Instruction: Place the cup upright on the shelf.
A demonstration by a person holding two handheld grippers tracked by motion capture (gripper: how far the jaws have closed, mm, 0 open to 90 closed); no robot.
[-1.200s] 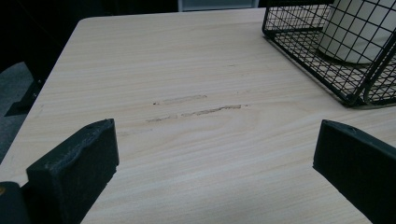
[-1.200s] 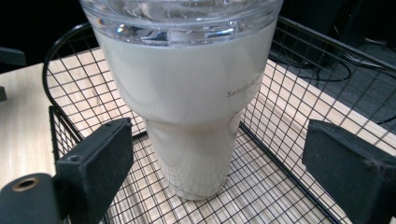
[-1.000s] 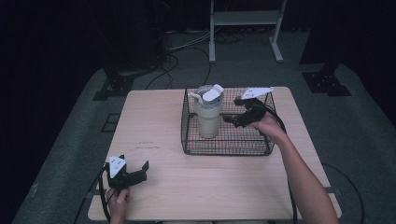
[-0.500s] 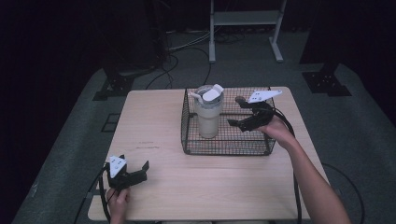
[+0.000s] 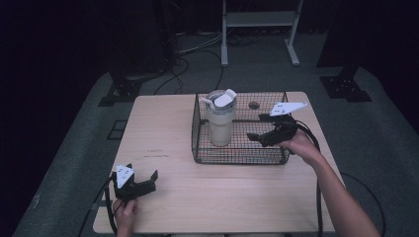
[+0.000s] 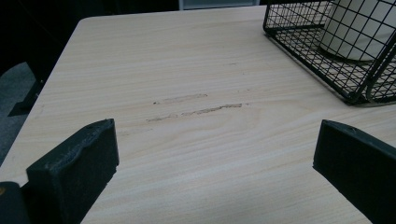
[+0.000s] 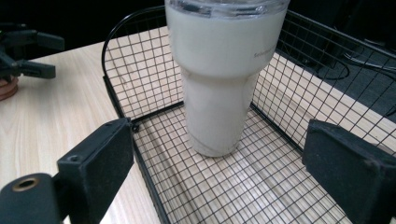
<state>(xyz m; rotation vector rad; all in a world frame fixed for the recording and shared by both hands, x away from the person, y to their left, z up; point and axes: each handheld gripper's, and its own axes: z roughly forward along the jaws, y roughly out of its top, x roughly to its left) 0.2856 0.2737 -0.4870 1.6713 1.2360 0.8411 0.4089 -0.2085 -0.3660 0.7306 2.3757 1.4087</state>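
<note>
A cream tumbler (image 5: pixel 220 121) with a clear flip lid stands upright in the left part of a black wire basket (image 5: pixel 237 157) on the wooden table (image 5: pixel 163 123). My right gripper (image 5: pixel 255 127) hovers over the basket's right half, open, jaws pointing at the tumbler with a gap to it. In the right gripper view the tumbler (image 7: pixel 224 79) rises beyond my wide-apart jaws (image 7: pixel 219 154), inside the basket (image 7: pixel 140 126). My left gripper (image 5: pixel 143 173) rests open at the table's near-left corner; its view (image 6: pixel 217 144) looks over bare wood toward the basket (image 6: pixel 327 74).
Faint scuff marks (image 6: pixel 196 109) cross the wood ahead of the left gripper. A round hole (image 5: pixel 254 105) sits in the table behind the basket. White stand legs (image 5: pixel 225 44), cables and black bases lie on the floor beyond the table.
My right gripper has drawn back to the right, away from the tumbler, still open. The left gripper has stayed put.
</note>
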